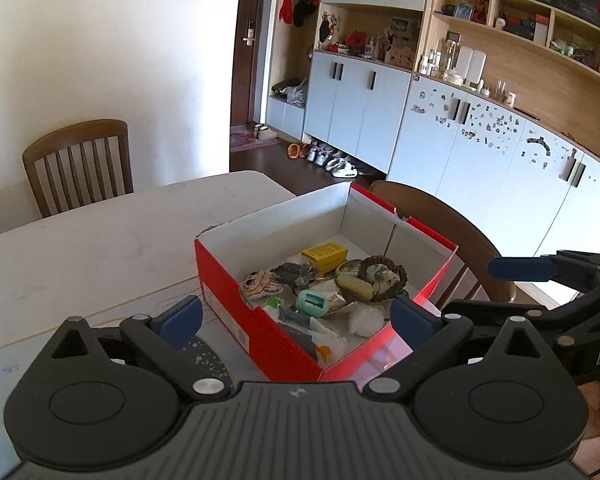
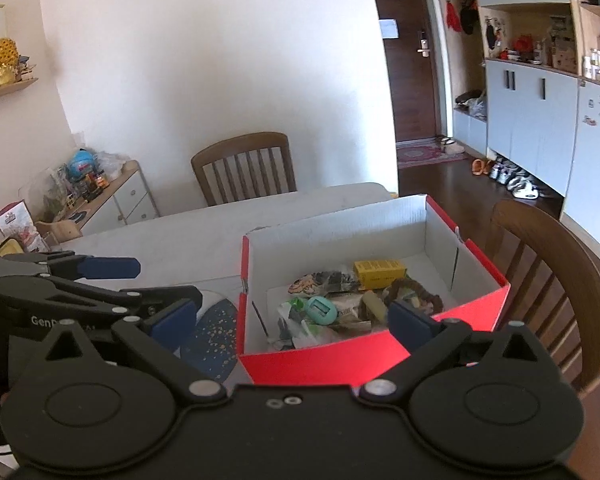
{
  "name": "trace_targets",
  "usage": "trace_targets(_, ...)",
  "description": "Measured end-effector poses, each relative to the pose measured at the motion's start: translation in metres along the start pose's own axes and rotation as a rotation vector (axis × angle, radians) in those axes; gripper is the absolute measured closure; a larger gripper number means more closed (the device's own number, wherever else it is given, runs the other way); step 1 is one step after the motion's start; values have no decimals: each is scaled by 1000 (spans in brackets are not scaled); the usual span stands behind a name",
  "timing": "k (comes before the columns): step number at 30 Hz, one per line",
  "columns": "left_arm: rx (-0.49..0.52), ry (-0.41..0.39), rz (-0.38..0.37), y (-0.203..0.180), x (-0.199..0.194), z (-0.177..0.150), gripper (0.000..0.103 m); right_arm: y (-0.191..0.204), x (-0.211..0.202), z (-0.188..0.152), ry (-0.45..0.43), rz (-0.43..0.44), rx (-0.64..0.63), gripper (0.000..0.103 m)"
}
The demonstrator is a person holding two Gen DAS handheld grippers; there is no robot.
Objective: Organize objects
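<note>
Your left gripper (image 1: pixel 296 314) stands wide apart, blue pads (image 1: pixel 180 316) spread, nothing between them that they touch; the near corner of the red box (image 1: pixel 260 320) sits framed in the gap. Your right gripper (image 2: pixel 292 320) is likewise spread wide and empty, pads clear of the box's near wall. No grasp on either side.

The red box, white inside and lidless, sits on the pale table (image 1: pixel 100 232), near its edge beside a brown wooden chair (image 2: pixel 548 280). A second wooden chair (image 1: pixel 80 160) stands at the far side of the table against the wall.

Inside the box, piled toward the near half:
- a yellow carton (image 1: pixel 326 256) toward the back
- a brown beaded bracelet (image 1: pixel 384 276), lying over a small round tin
- a yellowish oval bar (image 1: pixel 354 286) just beside the bracelet
- a teal round thing with a slot (image 1: pixel 312 302)
- a small cartoon-face pouch (image 1: pixel 262 284) against the left wall
- white fluffy stuff at the near right corner, kind unclear

A dark blue speckled disc (image 2: pixel 216 332) lies on the table just left of the box, partly hidden behind your grippers.

Each gripper shows in the other's view, alongside and apart.
</note>
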State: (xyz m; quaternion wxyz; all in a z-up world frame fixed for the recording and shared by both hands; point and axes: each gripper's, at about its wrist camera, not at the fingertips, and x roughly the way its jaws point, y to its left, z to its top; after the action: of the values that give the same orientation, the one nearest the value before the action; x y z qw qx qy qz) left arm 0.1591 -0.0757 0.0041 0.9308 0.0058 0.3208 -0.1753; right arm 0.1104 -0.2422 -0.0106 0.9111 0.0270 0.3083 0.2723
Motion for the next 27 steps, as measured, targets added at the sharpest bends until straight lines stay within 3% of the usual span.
trace_targets(16,-37,-47,-34,10,-32,-13,2,8,-12,-11,-40,-114,61,1)
trace_targets(27,-27,-61,-37,13,-39,-14,2,14,-11,-14,-40,-122,63,1)
